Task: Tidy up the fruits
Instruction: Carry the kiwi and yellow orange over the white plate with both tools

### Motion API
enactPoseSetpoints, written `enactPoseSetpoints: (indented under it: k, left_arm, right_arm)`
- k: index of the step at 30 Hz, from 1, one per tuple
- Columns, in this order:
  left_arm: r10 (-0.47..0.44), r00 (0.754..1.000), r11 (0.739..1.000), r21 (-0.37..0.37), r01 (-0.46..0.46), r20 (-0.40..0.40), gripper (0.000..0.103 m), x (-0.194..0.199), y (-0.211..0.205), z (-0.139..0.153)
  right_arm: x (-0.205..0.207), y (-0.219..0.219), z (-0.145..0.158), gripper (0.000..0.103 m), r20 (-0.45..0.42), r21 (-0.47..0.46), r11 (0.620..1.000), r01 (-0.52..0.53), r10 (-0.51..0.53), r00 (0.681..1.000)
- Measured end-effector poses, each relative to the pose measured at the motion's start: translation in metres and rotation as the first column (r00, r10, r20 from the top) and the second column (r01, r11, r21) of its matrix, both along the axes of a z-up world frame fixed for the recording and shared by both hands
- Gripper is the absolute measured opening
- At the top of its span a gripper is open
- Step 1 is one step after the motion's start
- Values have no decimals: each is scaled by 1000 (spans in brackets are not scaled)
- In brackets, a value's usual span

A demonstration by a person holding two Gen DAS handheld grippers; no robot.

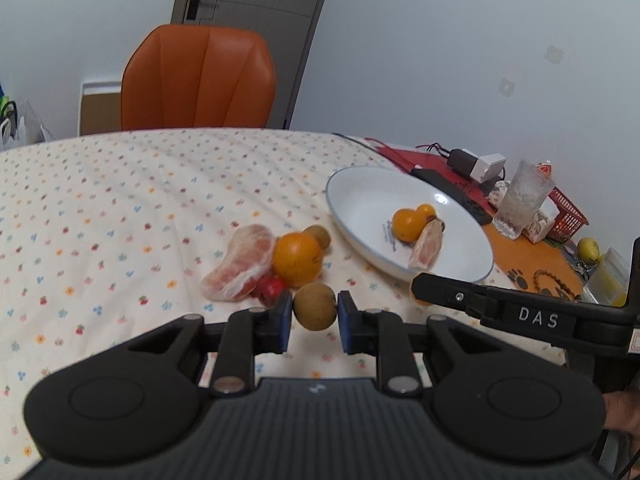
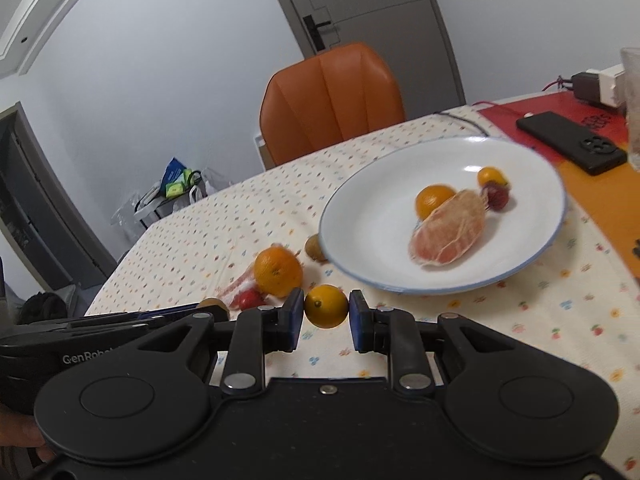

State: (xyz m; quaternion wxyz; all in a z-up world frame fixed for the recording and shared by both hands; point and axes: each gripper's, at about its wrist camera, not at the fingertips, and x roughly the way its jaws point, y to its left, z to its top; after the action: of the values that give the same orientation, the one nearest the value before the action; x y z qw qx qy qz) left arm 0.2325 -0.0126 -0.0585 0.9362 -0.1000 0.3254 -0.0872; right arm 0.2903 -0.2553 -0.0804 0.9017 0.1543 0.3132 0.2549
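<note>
My left gripper point(image 1: 315, 312) is shut on a small round brown fruit point(image 1: 315, 307), held just above the floral tablecloth. Beyond it lie a peeled pomelo segment point(image 1: 240, 264), an orange point(image 1: 297, 258), a red fruit point(image 1: 270, 289) and another brown fruit point(image 1: 318, 236). My right gripper point(image 2: 326, 312) is shut on a small orange citrus point(image 2: 326, 306), close to the near rim of the white plate point(image 2: 380, 208). The plate holds an orange point(image 2: 434, 200), a pomelo segment point(image 2: 450, 232), a small orange fruit point(image 2: 490, 176) and a red fruit point(image 2: 496, 196).
An orange chair point(image 1: 200, 76) stands behind the table. Right of the plate are a black phone point(image 2: 572, 140), a frosted glass point(image 1: 524, 200), a red basket point(image 1: 568, 216), a charger point(image 1: 476, 164) and a yellow fruit point(image 1: 588, 248). The table's left half is bare cloth.
</note>
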Motion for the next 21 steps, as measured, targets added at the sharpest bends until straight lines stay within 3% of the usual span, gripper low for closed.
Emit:
enactPoseSetpoints:
  k: [21]
  left_arm:
    - [-60,997,998,34,59,51,22,20,-54,19]
  right_arm:
    - [3,-64,5,23,33,23,995,97,-98,995]
